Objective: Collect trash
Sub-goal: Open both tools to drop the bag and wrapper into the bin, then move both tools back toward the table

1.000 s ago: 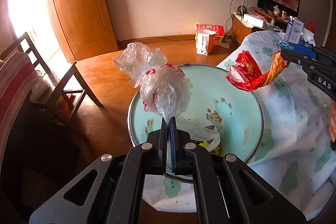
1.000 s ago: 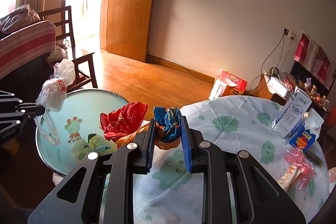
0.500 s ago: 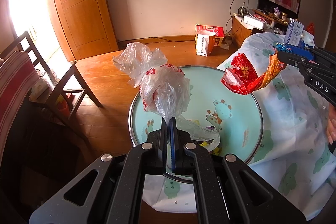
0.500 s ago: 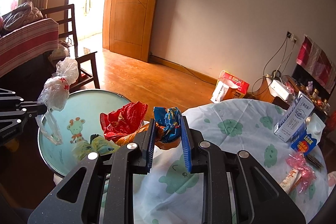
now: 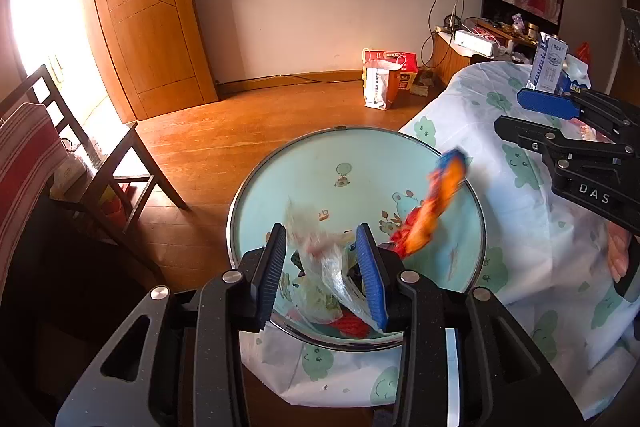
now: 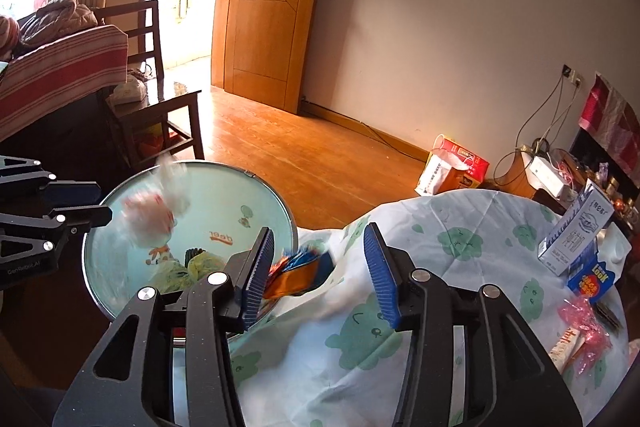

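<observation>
Both of our grippers stand wide open and hold nothing: the left gripper point(image 5: 322, 263) has a blurred clear plastic bag point(image 5: 320, 259) between and just beyond its fingers, over the round basin point(image 5: 280, 171). Ahead-left of the right gripper point(image 6: 320, 263), the orange-and-blue wrapper point(image 6: 298, 269) lies slanted across the basin's rim, blue end toward that gripper.

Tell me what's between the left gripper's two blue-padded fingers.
In the left wrist view, a blurred clear plastic bag drops between the open left gripper fingers, above the round light-blue basin.
</observation>
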A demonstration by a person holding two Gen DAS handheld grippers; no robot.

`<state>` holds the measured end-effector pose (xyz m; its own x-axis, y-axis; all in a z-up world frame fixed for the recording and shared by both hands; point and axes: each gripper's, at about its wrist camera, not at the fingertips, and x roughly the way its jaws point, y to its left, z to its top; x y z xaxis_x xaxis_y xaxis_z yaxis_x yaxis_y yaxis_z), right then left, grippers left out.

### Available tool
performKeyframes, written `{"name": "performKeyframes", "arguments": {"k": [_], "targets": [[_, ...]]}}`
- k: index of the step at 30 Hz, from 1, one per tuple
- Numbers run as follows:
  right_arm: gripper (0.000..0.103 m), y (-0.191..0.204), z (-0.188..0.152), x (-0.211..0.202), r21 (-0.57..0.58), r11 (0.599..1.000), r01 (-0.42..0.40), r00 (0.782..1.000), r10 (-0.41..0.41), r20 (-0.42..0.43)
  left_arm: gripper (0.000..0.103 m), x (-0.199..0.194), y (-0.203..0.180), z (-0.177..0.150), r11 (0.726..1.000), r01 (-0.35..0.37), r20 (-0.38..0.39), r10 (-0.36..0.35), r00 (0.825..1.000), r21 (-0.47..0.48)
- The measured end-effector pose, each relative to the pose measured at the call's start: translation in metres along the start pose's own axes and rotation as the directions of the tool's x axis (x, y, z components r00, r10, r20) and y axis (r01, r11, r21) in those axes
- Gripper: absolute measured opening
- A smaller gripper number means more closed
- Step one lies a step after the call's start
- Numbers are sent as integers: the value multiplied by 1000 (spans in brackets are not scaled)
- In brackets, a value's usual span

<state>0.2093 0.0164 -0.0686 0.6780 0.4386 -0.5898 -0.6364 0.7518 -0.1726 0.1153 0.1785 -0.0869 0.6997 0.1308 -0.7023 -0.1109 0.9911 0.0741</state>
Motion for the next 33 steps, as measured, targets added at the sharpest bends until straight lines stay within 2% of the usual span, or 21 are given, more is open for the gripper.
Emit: {"name": "performKeyframes", "arguments": {"k": [2, 14, 26, 28, 30, 33], "targets": [[52, 1, -1, 1, 5, 1000, -4, 1000, 4, -5, 38, 1, -1, -1, 1000, 4, -3, -4, 1000, -2], [58, 0, -7, 0, 20, 1000, 7, 1000, -6, -13, 42, 3, -1, -1, 1000, 0, -8, 0, 1000, -9], [60, -4, -12, 1, 27, 1000, 8, 1000, -7, -16, 45, 5, 1, -1, 1000, -6, -7, 6, 1000, -12], [61, -4, -12, -1, 21, 1000, 13, 1000, -13, -12, 48, 5, 1, -1, 1000, -8, -7, 8, 1000, -14], [63, -4, -14, -4, 17, 1000, 27, 1000, -26, -11, 58, 5, 1, -2, 1000, -13, -5, 13, 1000, -19], [65, -13, -20, -14, 28, 998, 49, 999, -49, -16, 60, 6, -5, -2, 999, 15, -11, -16, 1000, -28]]}}
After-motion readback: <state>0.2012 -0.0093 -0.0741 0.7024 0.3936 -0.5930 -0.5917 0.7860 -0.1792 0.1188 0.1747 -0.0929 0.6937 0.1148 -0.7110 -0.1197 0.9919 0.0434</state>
